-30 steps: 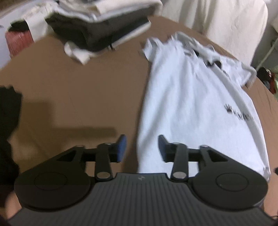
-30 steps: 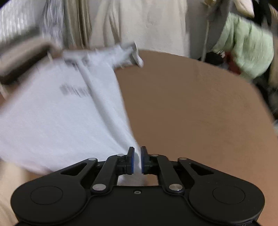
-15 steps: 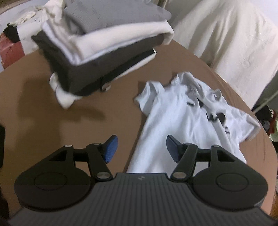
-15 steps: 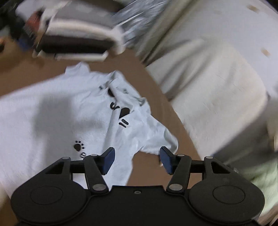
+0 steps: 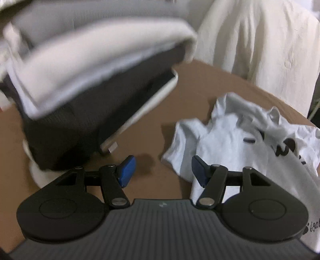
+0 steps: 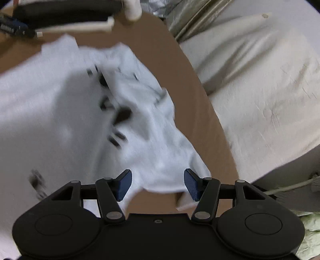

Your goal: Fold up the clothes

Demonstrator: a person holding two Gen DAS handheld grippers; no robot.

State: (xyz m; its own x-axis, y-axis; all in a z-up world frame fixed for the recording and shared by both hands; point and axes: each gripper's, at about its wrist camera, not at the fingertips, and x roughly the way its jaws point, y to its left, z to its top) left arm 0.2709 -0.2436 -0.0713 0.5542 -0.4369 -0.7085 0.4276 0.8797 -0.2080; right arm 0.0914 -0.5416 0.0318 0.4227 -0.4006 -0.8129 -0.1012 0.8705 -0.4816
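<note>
A white T-shirt with black print lies spread on the brown table; its collar end is crumpled. In the left wrist view my left gripper hangs open over bare table beside the shirt's left sleeve, nothing between its blue pads. In the right wrist view the same T-shirt fills the left side. My right gripper is open above the shirt's right sleeve near the table's edge, and its pads do not press on the cloth.
A stack of folded clothes, white, grey and dark, sits on the table just left of the shirt's collar and also shows as folded clothes at the top of the right wrist view. Cream fabric drapes beyond the table's edge.
The right gripper let go of the shirt's hem, opened and swung round to the sleeve. The left gripper opened a little wider and travelled up along the shirt toward the collar and the folded stack.
</note>
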